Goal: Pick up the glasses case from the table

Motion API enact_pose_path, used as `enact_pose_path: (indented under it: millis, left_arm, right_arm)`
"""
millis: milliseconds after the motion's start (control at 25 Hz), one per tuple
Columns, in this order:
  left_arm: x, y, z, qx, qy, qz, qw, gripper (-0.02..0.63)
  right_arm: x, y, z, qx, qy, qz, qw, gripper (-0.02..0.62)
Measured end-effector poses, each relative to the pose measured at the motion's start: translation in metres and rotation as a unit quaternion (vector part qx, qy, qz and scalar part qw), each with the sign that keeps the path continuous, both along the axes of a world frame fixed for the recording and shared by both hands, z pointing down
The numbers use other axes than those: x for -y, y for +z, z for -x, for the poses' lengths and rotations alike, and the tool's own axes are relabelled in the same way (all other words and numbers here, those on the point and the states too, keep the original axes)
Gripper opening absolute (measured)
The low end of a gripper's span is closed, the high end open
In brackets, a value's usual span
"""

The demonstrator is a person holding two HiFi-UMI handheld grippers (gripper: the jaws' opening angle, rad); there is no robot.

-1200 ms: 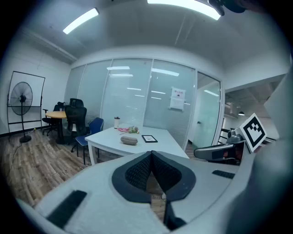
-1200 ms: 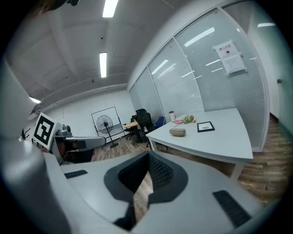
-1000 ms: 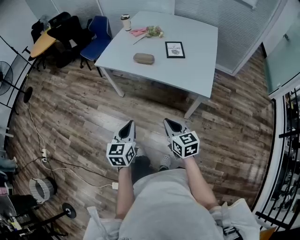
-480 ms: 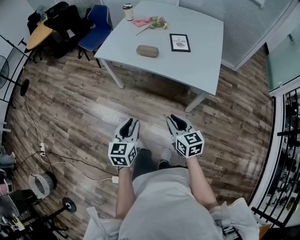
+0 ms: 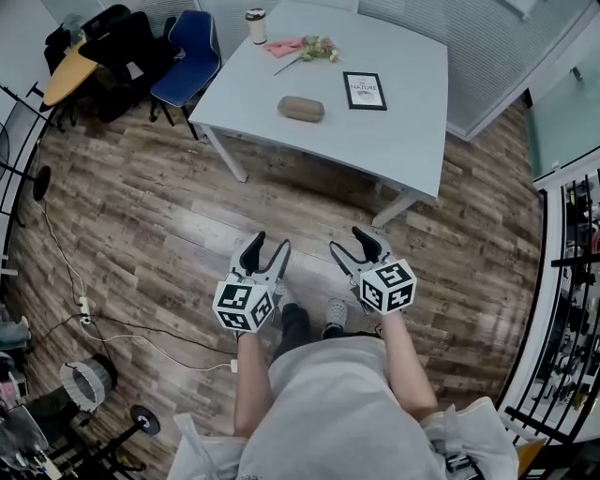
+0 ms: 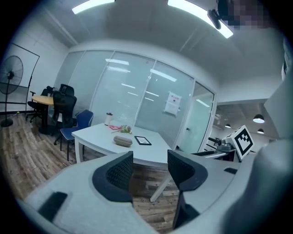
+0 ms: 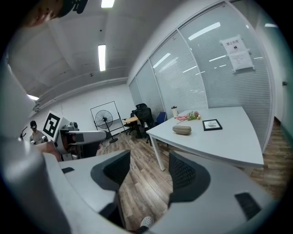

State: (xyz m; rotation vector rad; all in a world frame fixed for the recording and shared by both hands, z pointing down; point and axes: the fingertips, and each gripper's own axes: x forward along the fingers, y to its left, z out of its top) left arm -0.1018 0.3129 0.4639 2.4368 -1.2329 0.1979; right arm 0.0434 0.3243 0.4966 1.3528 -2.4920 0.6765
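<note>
Office meeting room, by every sign. Glass partition walls (image 7: 215,68) with fine blinds, a printed notice (image 7: 237,54) stuck on one pane. Long strip lights (image 6: 94,5) in a plain ceiling, wood-pattern floor (image 5: 141,206) underfoot. One large white table (image 5: 403,141) in the corner, a blue chair (image 5: 187,56) at its end, black swivel chairs (image 5: 131,47) crowded round a small desk (image 5: 66,80). Pedestal fan (image 7: 104,118) and loose cables (image 5: 86,307) off to the side.

A white surface (image 5: 403,141) stood on a wood-plank floor (image 5: 141,206), with a blue chair (image 5: 187,61) and a black office chair (image 5: 131,47) near one corner. Glass partition walls (image 6: 119,96) closed the room; strip lights (image 6: 89,5) glowed overhead, and a fan (image 7: 104,119) stood aside.
</note>
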Motion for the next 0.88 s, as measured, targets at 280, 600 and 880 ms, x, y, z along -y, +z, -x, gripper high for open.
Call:
enact_pose_path:
  millis: [280, 600, 880]
  left_arm:
    - [0.034, 0.007, 0.035, -0.003, 0.006, 0.006, 1.0, 0.219]
    - [0.062, 0.011, 0.092, 0.029, 0.014, -0.006, 0.9995, 0.219]
    - [0.078, 0.015, 0.114, 0.033, 0.01, -0.001, 0.9994, 0.219]
  right_arm:
    - [0.036, 0.004, 0.018, -0.001, 0.022, 0.004, 1.0, 0.262]
    - [0.082, 0.011, 0.049, 0.034, 0.058, -0.005, 0.998, 0.268]
    - [0.095, 0.018, 0.061, 0.032, 0.064, -0.002, 0.997, 0.268]
